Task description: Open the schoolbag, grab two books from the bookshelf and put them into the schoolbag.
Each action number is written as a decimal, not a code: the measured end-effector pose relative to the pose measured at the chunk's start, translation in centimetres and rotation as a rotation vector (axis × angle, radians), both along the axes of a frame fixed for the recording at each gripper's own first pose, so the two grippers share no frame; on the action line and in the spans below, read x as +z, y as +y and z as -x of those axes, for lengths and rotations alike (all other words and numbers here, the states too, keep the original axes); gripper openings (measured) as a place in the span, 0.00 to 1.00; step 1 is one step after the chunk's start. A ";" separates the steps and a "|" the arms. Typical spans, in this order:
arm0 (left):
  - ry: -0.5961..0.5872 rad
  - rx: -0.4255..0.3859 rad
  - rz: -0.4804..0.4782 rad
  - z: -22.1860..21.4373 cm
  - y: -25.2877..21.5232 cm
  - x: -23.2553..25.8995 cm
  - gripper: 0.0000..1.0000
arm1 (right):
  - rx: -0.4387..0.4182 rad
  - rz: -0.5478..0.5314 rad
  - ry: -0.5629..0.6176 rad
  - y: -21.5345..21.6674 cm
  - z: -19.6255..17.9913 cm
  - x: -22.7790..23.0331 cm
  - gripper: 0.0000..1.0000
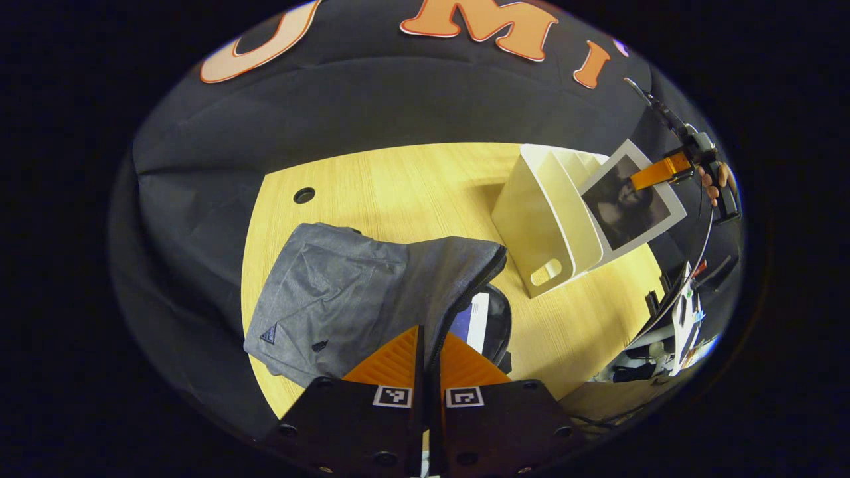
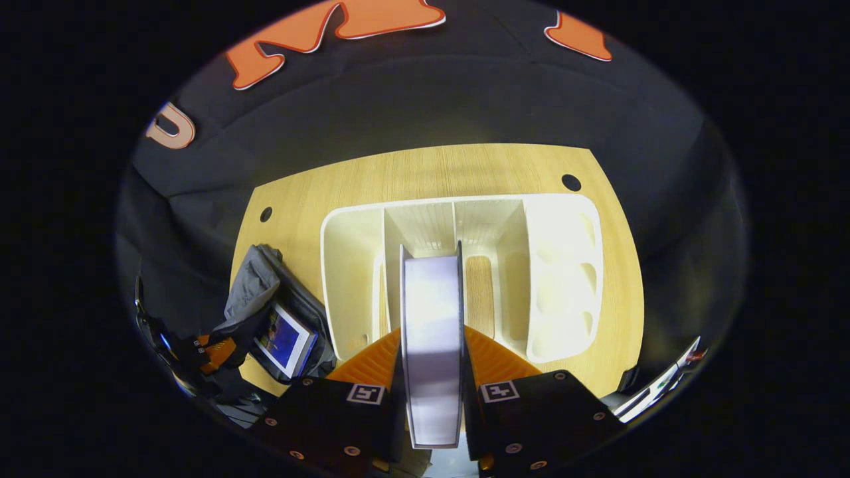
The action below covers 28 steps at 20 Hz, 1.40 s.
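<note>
In the left gripper view, the left gripper point(image 1: 425, 352) sits lowest and nearest, and its two orange fingers are pressed close together on the edge of the gray schoolbag point(image 1: 345, 302), along the zipper at its open mouth. The schoolbag lies on the wooden table point(image 1: 398, 179), to the left of the white bookshelf point(image 1: 551, 226). Its flap is lifted, and a book with a blue cover point(image 1: 473, 318) is tucked inside the opening. In the right gripper view, the right gripper point(image 2: 431, 345) is squeezed onto a second book point(image 2: 431, 332), with one orange finger on each cover. The page edges of this book face the camera, and it stands up straight over a middle slot of the bookshelf point(image 2: 564, 265). From the left gripper view, the same book point(image 1: 631, 202) shows its dark cover with a white border, and it sticks out above the right side of the bookshelf, tilted. The right gripper point(image 1: 664, 171) pinches its top corner there, and a hand point(image 1: 717, 182) holds the gripper just behind it. In the right gripper view, the schoolbag point(image 2: 255, 285) lies just left of the bookshelf, with the blue book point(image 2: 284, 340) peeking out. Some cables and gear point(image 1: 671, 318) sit past the table edge, right of the bookshelf.
</note>
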<state>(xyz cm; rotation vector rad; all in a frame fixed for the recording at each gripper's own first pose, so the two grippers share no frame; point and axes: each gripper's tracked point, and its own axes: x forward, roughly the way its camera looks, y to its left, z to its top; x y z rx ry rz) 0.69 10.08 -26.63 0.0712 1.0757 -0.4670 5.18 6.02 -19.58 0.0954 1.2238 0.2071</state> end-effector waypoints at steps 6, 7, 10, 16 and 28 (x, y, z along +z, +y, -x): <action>0.000 -0.078 0.036 0.1 0.2 -0.2 0.05 | -0.104 -0.016 -0.005 0.2 4.8 1.1 0.38; -0.003 -0.095 0.039 0.1 0.3 -0.2 0.04 | -0.127 -0.018 -0.005 0.1 5.5 1.1 0.38; -0.010 -0.138 0.051 0.0 0.4 -0.1 0.04 | -0.187 -0.024 0.000 0.4 8.1 0.9 0.38; -0.020 -0.223 0.074 -0.1 0.7 -0.1 0.04 | -0.302 -0.048 0.018 1.5 13.0 0.6 0.37; -0.064 -0.338 0.101 -0.5 1.7 0.6 0.04 | -0.462 -0.337 -0.060 7.5 19.5 3.4 0.35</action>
